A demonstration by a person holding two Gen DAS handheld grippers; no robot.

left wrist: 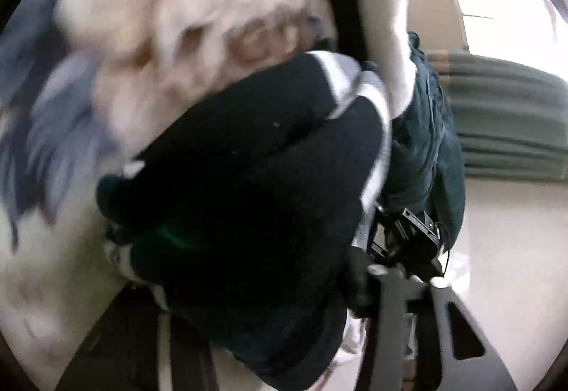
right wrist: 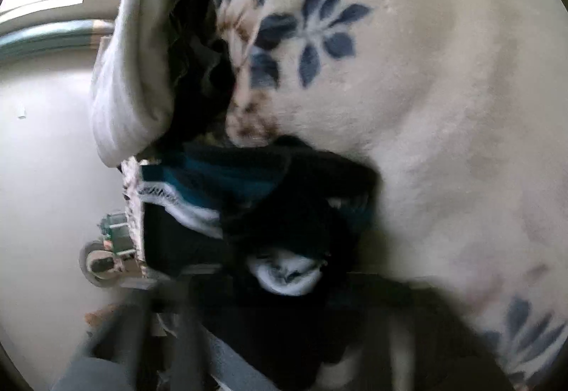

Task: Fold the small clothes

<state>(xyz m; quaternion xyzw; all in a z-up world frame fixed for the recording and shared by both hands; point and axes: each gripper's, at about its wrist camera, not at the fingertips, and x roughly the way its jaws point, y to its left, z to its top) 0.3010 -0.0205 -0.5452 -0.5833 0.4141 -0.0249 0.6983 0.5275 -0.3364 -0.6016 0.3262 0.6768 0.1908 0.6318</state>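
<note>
Two grippers are closed in on one dark garment [left wrist: 248,156], which lies bunched on the cream flowered blanket [right wrist: 443,89] beside a pile of other clothes [right wrist: 149,71]. The left gripper [left wrist: 401,284] and right gripper [right wrist: 269,288] both appear clamped on its cloth, though blur hides the pads. Opposite edges should be gripped, the garment lifted clear and spread flat before any fold is made.

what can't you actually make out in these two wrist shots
- Left wrist view: the left tool's tips are hidden behind the black garment; grip unreadable.
- Left wrist view: motion blur smears the cream blanket, so its pattern is lost.
- Right wrist view: the right tool is dark and blurred under black cloth; whether it is open is unclear.
- Right wrist view: lettering on the white waistband is too blurred to read.
</note>
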